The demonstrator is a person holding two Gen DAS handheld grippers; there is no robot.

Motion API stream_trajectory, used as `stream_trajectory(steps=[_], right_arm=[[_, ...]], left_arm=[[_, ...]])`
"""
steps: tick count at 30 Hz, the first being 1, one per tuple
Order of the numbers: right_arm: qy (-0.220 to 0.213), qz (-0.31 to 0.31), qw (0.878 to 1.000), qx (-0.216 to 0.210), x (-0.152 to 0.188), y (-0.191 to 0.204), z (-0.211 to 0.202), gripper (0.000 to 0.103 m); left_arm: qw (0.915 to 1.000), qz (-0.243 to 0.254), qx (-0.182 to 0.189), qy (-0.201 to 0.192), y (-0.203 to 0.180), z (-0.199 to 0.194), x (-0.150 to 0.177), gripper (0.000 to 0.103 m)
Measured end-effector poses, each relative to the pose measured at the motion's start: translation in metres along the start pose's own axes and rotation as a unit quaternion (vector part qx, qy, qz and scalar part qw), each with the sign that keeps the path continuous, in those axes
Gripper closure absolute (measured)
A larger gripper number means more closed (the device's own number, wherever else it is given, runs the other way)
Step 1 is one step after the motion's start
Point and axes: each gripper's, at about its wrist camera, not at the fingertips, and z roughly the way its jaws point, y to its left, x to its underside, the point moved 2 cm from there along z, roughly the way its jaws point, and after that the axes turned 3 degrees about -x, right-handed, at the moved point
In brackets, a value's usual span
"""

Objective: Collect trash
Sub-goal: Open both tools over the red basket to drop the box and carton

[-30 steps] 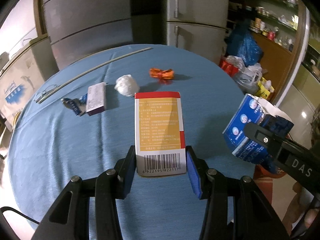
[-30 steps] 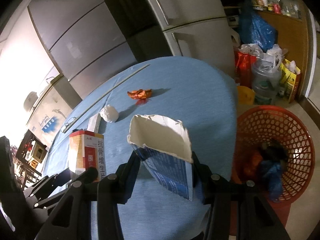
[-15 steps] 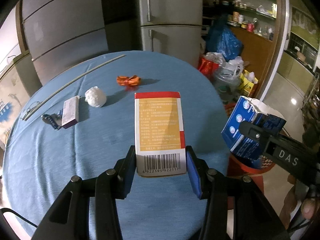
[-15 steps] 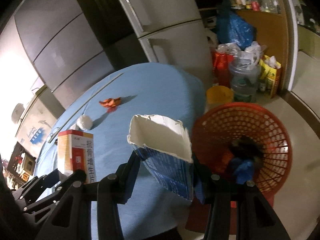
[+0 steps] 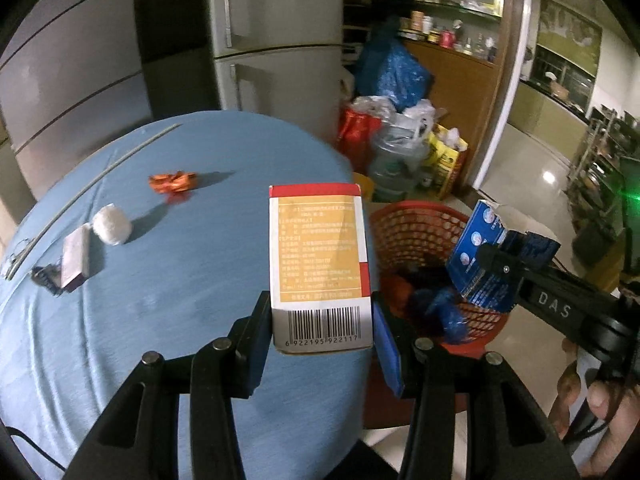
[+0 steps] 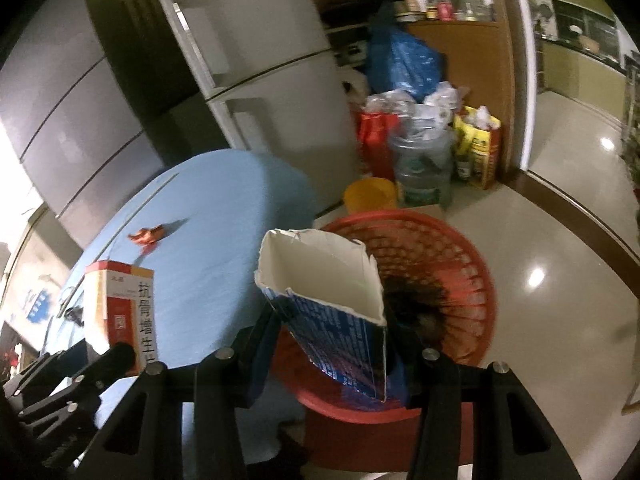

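My left gripper (image 5: 322,332) is shut on an orange and white medicine box (image 5: 318,256) with a barcode, held above the right edge of the blue table (image 5: 192,280). The box also shows in the right wrist view (image 6: 124,312). My right gripper (image 6: 332,340) is shut on a torn-open blue carton (image 6: 332,300), held over the red mesh trash basket (image 6: 452,264). The carton (image 5: 480,256) and basket (image 5: 416,232) show in the left wrist view too. On the table lie an orange wrapper (image 5: 172,182), a white paper ball (image 5: 112,230) and a small purple-white box (image 5: 76,258).
A thin rod (image 5: 100,176) lies along the table's far left. Refrigerators (image 5: 276,40) stand behind the table. Bags, a water jug (image 6: 420,160) and a yellow bucket (image 6: 370,196) crowd the floor beyond the basket. Dark and blue trash lies in the basket.
Both grippers have swung right with their boxes, from over the table toward the basket. The blue carton now hangs over the basket's rim. Both grips are unchanged.
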Motion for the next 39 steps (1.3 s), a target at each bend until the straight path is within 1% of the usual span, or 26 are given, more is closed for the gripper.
stream_trajectory(steps=[5, 9, 15, 20, 25, 30, 33, 35, 39], right_arm=[[-0.003, 0.018, 1.000, 0.016, -0.009, -0.025, 0.002, 0.052], [0.005, 0.023, 0.999, 0.023, -0.011, -0.040, 0.009, 0.052], [0.025, 0.025, 0.999, 0.028, -0.013, -0.054, 0.021, 0.051], [0.041, 0.026, 0.998, 0.031, -0.012, -0.065, 0.031, 0.051], [0.047, 0.030, 0.998, 0.033, -0.012, -0.071, 0.036, 0.051], [0.060, 0.035, 0.997, 0.039, -0.012, -0.076, 0.044, 0.048], [0.070, 0.039, 0.996, 0.042, -0.011, -0.078, 0.049, 0.040], [0.070, 0.041, 0.996, 0.046, -0.011, -0.080, 0.049, 0.036], [0.062, 0.044, 0.996, 0.050, -0.011, -0.080, 0.041, 0.036]], left_arm=[[0.9998, 0.019, 0.007, 0.000, -0.018, 0.006, -0.009, 0.054], [0.9993, 0.032, 0.018, -0.003, -0.035, 0.011, -0.020, 0.054], [0.9979, 0.054, 0.035, 0.002, -0.065, 0.025, -0.030, 0.054], [0.9970, 0.063, 0.045, 0.008, -0.080, 0.037, -0.036, 0.054], [0.9964, 0.067, 0.049, 0.017, -0.089, 0.050, -0.042, 0.054], [0.9939, 0.077, 0.068, 0.039, -0.097, 0.067, -0.043, 0.053], [0.9907, 0.096, 0.077, 0.058, -0.105, 0.077, -0.041, 0.052], [0.9906, 0.097, 0.068, 0.070, -0.104, 0.083, -0.038, 0.044], [0.9917, 0.083, 0.067, 0.072, -0.093, 0.080, -0.035, 0.043]])
